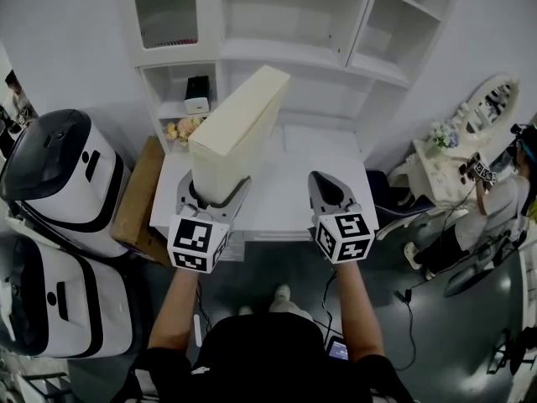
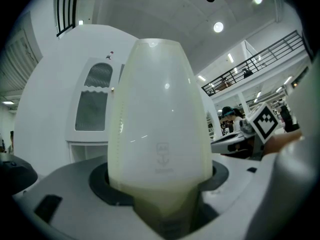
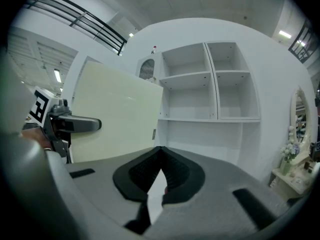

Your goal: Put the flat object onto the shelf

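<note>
- Our left claw [image 1: 216, 193] grips the box [image 1: 239, 128], which stands on edge between its jaws and juts toward the shelf [image 1: 336, 57].
- Our right claw [image 1: 330, 193] is clenched on nothing, just beside it.

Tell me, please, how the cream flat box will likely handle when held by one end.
The cream flat box is probably stiff: it juts out straight from the left gripper without sagging. Gripped at one end only, it may lever or twist in the jaws. Its glossy face looks somewhat slippery.
</note>
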Demonstrator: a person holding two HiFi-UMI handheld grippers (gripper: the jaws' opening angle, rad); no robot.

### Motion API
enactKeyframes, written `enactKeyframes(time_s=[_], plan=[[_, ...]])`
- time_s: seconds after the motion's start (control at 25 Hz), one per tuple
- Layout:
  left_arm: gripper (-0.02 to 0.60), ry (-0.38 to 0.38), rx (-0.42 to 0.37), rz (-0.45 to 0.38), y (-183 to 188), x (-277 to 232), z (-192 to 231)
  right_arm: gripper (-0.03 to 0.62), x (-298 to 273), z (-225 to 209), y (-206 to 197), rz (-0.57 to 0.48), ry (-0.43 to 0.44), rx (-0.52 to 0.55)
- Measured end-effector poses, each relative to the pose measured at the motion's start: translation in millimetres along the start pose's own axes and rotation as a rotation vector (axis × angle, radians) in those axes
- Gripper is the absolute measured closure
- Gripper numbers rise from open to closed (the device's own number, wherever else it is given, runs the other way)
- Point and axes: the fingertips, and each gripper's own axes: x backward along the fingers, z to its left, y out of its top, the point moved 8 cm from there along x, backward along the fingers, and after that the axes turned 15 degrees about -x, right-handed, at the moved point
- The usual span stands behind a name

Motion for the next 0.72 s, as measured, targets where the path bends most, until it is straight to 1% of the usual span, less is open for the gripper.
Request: enactKeyframes(time_s=[0.28, 0.4, 0.72], plan=[[0.270, 0.018, -0.020, 0.006, 5.1, -32.3, 2.5, 0.606, -15.5, -26.4, 7.6, 0.003, 0.011, 0.000], [0.270, 0.022, -0.043, 0.014, 8.1, -47.9, 0.8, 0.606, -22.4, -40.1, 11.5, 0.007, 0.017, 0.001], [0.270, 0.028, -0.179, 0.045, 10.8, -90.4, 4.6, 0.606, -48.5, -71.3, 21.2, 0.001, 0.039, -0.001]])
